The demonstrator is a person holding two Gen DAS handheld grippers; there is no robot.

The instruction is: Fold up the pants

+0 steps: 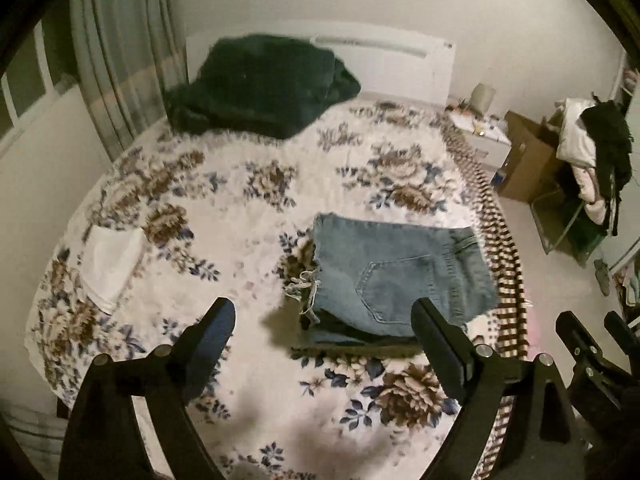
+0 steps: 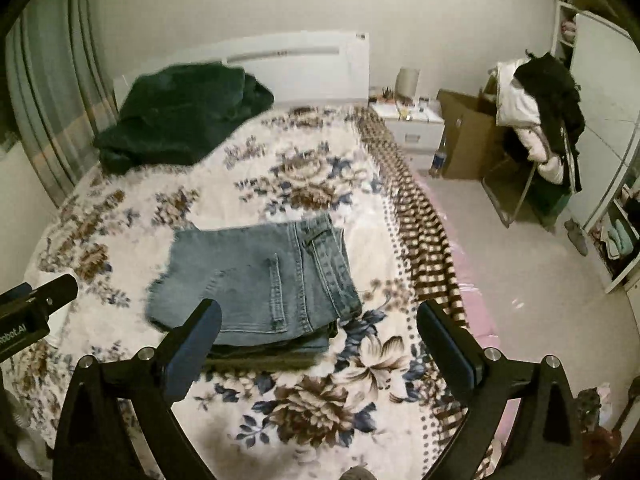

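Note:
A pair of light blue jeans lies folded flat on top of a small stack of folded clothes on the floral bedspread; it also shows in the right wrist view. My left gripper is open and empty, held above the bed just in front of the stack. My right gripper is open and empty, above the near right corner of the stack. In the left wrist view the right gripper's fingers show at the right edge. In the right wrist view the left gripper's finger shows at the left edge.
A dark green garment pile lies near the headboard. A folded white cloth lies at the bed's left side. Right of the bed are a nightstand, a cardboard box and a chair heaped with clothes.

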